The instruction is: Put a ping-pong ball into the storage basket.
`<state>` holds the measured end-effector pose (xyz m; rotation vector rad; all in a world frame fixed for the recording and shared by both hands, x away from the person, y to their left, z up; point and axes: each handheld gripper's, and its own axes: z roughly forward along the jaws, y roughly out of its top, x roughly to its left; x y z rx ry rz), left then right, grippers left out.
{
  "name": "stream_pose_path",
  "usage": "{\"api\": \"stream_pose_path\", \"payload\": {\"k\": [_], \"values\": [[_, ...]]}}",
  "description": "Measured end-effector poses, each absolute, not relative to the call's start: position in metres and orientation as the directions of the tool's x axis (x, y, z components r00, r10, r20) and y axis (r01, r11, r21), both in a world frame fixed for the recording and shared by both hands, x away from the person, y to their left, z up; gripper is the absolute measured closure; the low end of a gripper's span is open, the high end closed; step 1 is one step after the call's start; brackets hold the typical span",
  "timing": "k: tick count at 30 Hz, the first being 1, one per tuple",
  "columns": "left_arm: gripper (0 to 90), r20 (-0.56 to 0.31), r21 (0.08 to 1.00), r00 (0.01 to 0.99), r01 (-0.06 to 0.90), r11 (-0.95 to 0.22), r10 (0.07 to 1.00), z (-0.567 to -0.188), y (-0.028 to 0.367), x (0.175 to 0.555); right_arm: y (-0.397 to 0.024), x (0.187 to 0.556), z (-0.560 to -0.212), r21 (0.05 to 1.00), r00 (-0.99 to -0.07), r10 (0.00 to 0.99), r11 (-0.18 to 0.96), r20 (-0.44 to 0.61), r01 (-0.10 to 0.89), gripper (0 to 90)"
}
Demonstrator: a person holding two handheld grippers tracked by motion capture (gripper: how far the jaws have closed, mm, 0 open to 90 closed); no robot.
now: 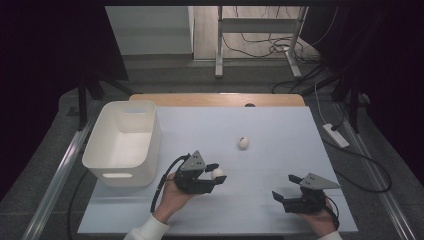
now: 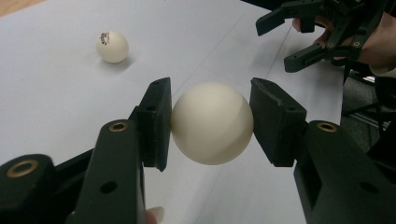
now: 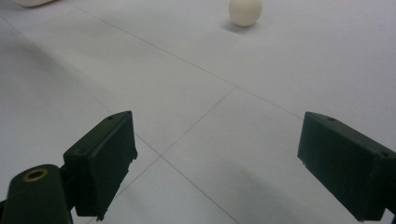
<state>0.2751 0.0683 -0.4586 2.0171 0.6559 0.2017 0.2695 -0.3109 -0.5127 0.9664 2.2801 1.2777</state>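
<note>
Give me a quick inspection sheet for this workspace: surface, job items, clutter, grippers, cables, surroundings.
Surface: pale sheet over a wooden table, faint seam lines, flat.
Job's things: plain white ball clamped between the left gripper's pads; second ball with a small printed mark lying loose mid-sheet; white bin at the sheet's left edge, nothing seen in the part of its inside that shows.
Clutter: nothing seen.
Grippers: left gripper shut on the plain ball; right gripper open, nothing between its jaws, low over the sheet.
Cables: left gripper's cable loops beside the hand; loose leads and a power strip on the floor at right.
Surroundings: desk frame behind, dark sides.
</note>
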Motion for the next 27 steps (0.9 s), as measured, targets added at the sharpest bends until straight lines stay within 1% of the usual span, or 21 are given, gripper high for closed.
{"api": "stream_pose_path", "payload": {"k": [27], "values": [[51.3, -0.13, 0.878, 0.817, 0.358, -0.318, 0.562, -0.445, 0.089, 0.274, -0.311, 0.269, -0.513, 0.847, -0.703, 0.71, 0.361, 0.021, 0.389, 11.3]]}}
